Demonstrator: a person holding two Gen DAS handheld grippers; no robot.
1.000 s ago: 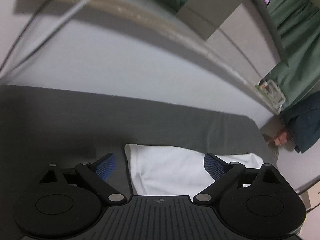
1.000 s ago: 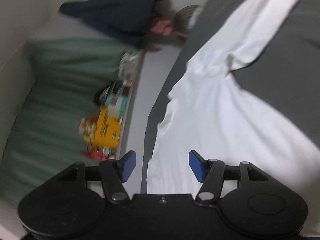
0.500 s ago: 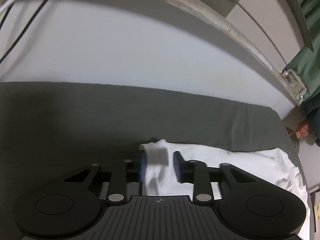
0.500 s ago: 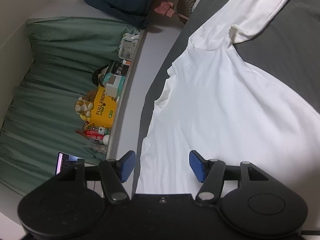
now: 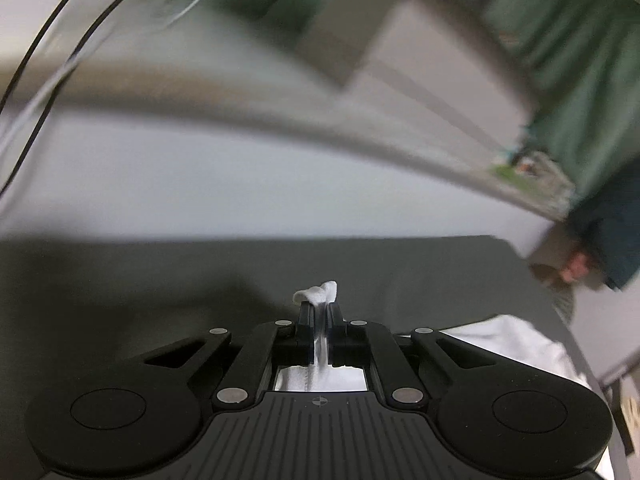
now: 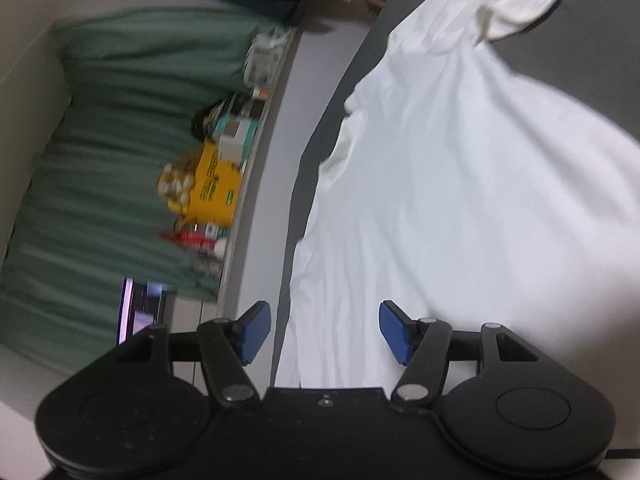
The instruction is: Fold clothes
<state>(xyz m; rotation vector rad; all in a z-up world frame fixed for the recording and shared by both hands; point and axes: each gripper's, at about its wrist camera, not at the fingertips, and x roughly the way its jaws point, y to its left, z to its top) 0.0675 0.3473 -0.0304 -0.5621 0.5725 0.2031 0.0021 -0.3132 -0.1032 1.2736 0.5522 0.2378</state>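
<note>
Shirt (image 6: 460, 168): white, spread flat on grey sheet (image 6: 600, 32), long axis running straight ahead of right claw, sleeve (image 6: 532, 4) angled off far ahead to the right
Shirt edge: along sheet's left border, just ahead of right claw's left finger
Right claw (image 6: 325, 330): fingers spread wide, blue pads bare, gripping nothing, over near end of shirt
Left claw (image 5: 319, 312): fingers pressed together, pinching a white fold of shirt (image 5: 316, 294) that pokes up past the tips
Rest of shirt: low and to the right of left claw, on sheet (image 5: 160, 280)
</note>
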